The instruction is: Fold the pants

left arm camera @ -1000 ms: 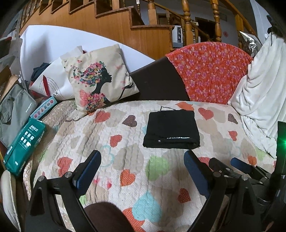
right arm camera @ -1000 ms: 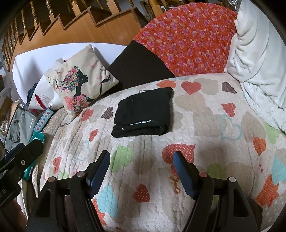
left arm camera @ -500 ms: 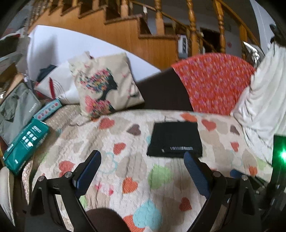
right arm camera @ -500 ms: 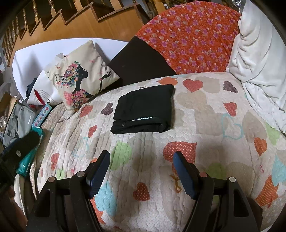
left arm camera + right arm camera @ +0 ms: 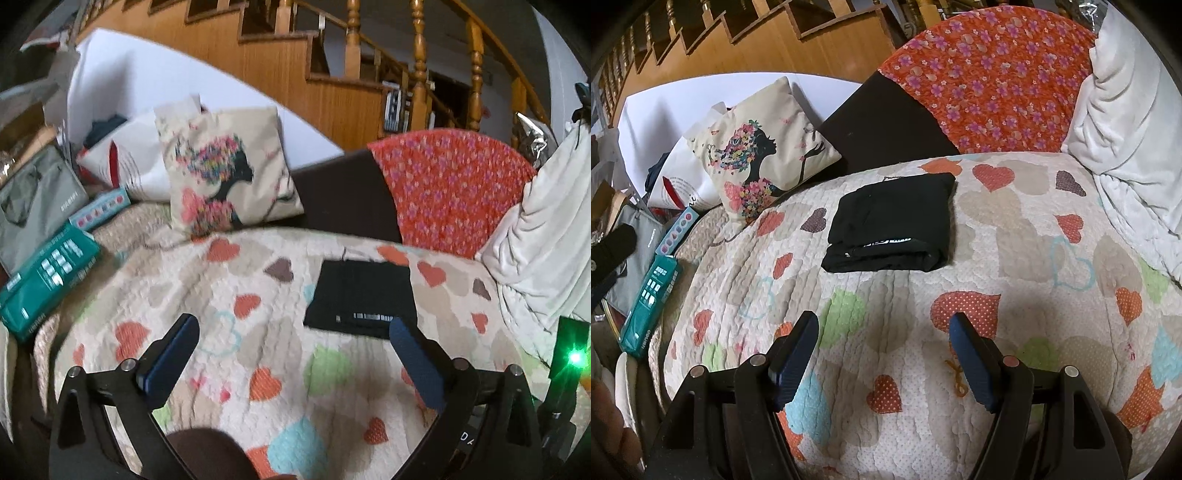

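The black pants [image 5: 364, 295] lie folded into a compact rectangle on the heart-patterned quilt [image 5: 258, 354], a white label along their near edge. They also show in the right wrist view [image 5: 894, 223]. My left gripper [image 5: 291, 328] is open and empty, held above the quilt short of the pants. My right gripper [image 5: 884, 325] is open and empty, also short of the pants and apart from them.
A printed cushion [image 5: 221, 173] leans at the back left. An orange floral cushion [image 5: 993, 77] and a white blanket [image 5: 1130, 122] stand at the back right. A green box [image 5: 48, 273] and a grey bag [image 5: 33, 206] lie off the left edge.
Both grippers have drawn back and risen from the folded pants; the left view has tilted up. The pants have not moved.
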Motion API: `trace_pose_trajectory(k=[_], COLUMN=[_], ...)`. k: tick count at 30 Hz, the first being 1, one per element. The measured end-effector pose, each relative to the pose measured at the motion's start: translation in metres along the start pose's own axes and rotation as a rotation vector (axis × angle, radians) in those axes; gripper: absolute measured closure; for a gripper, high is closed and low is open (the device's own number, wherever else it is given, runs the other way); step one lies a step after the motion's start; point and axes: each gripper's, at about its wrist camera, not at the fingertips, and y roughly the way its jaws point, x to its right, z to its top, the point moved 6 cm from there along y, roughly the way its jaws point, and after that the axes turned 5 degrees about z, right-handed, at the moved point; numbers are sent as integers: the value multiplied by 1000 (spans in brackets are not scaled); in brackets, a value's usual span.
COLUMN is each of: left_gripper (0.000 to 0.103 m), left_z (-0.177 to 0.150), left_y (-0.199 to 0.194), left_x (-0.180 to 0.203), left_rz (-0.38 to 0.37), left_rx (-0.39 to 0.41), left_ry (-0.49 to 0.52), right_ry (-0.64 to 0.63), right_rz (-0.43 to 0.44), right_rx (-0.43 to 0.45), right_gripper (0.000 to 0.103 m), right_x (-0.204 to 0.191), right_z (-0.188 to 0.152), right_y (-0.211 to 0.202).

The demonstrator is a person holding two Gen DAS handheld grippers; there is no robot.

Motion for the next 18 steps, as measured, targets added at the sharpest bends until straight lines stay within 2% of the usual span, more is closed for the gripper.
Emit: trace_pose_trajectory(k=[4,12,18], left_gripper=[0,0,0], left_z=[-12,-29,-37], left_y=[12,28,40], left_x=[3,10,8], left_rz=[17,5,4], left_rx=[-60,-138,-179], left_ry=[24,72,72], right_ry=[-14,-28,-49], right_rz=[-7,-19,-29], right_rx=[-10,-43,-63], right_gripper=[25,25,24], right_x=[-2,-4,-7], right_z=[-2,-7,-11], right_y=[3,13,20])
